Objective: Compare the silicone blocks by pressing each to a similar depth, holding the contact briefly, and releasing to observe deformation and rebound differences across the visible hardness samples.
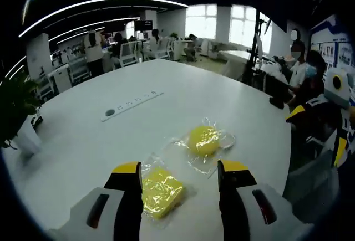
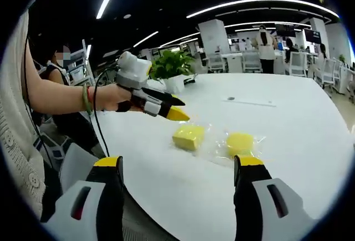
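- Left tool (image 1: 178, 177) hangs over the near edge of the counter (image 1: 83, 141), jaws spread wide and holding nothing — the square silicone block (image 1: 160, 191) lies on the counter between them, closer to the left jaw, and whether that jaw touches its wrapper is hard to tell.
- Right tool (image 2: 180, 166) is also spread wide and empty, its yellow-tipped jaws rising at the counter's near edge with both blocks lying beyond them.
- Square block: bright yellow, flat-topped with soft corners, sealed in a clear crinkled plastic bag that glints under the ceiling lights.
- Round silicone block (image 1: 203, 139) — same yellow, domed and smooth-looking, in its own clear wrapper, lying just beside the square one further in on the counter.
- In the right gripper view the left tool comes in from the left, gripped by a hand (image 2: 113, 98), its yellow tip hovering just above the square block; its jaws are too foreshortened there to judge.
- Counter is white, smooth and rounded, with a long flush strip (image 1: 132, 106) set into the middle.
- A potted plant (image 2: 171, 66) stands at the counter's far edge.
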Action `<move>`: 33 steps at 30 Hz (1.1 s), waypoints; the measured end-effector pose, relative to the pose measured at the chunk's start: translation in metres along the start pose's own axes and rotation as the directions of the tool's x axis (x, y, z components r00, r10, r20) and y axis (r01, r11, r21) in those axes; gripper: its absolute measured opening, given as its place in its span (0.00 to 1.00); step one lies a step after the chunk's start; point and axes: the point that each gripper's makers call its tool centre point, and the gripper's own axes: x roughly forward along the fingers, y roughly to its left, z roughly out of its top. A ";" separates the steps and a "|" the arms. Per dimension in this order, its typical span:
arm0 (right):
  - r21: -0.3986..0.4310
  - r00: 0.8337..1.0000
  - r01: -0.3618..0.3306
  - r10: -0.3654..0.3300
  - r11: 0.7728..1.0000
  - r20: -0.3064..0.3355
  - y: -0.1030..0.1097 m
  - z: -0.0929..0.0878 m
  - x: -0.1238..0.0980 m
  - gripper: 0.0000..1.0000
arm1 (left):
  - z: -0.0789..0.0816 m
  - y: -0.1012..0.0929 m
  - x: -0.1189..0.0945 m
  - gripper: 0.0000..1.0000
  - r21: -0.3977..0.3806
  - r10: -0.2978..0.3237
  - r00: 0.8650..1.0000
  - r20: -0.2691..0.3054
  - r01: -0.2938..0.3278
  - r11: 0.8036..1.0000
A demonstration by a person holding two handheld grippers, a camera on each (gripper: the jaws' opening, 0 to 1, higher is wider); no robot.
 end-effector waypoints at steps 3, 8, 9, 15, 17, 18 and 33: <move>-0.004 1.000 -0.003 0.003 1.000 0.002 0.005 0.001 -0.002 0.76 | -0.002 -0.001 -0.014 0.55 0.001 0.009 1.000 0.013 -0.009 1.000; -0.015 1.000 -0.008 0.008 1.000 -0.001 0.013 0.000 -0.006 0.76 | -0.002 -0.009 -0.039 0.57 -0.003 0.012 0.999 0.044 -0.012 1.000; -0.017 1.000 -0.008 0.008 1.000 -0.001 0.016 -0.001 -0.007 0.76 | -0.003 -0.010 -0.047 0.57 -0.005 0.018 0.998 0.053 -0.017 1.000; -0.030 1.000 -0.006 0.006 1.000 0.005 0.024 -0.003 -0.013 0.76 | -0.010 -0.012 -0.082 0.60 0.006 0.043 0.996 0.081 -0.044 0.999; -0.032 1.000 -0.005 0.005 0.999 0.007 0.026 -0.002 -0.016 0.75 | -0.013 -0.011 -0.092 0.60 -0.004 0.052 0.995 0.086 -0.052 0.999; -0.034 1.000 -0.003 0.004 0.999 0.009 0.026 -0.002 -0.017 0.75 | -0.014 -0.011 -0.097 0.60 -0.005 0.055 0.995 0.088 -0.055 0.998; -0.025 1.000 0.003 -0.003 1.000 0.014 0.035 -0.012 -0.034 0.74 | -0.049 -0.021 -0.159 0.65 -0.077 0.121 0.982 0.144 -0.111 0.991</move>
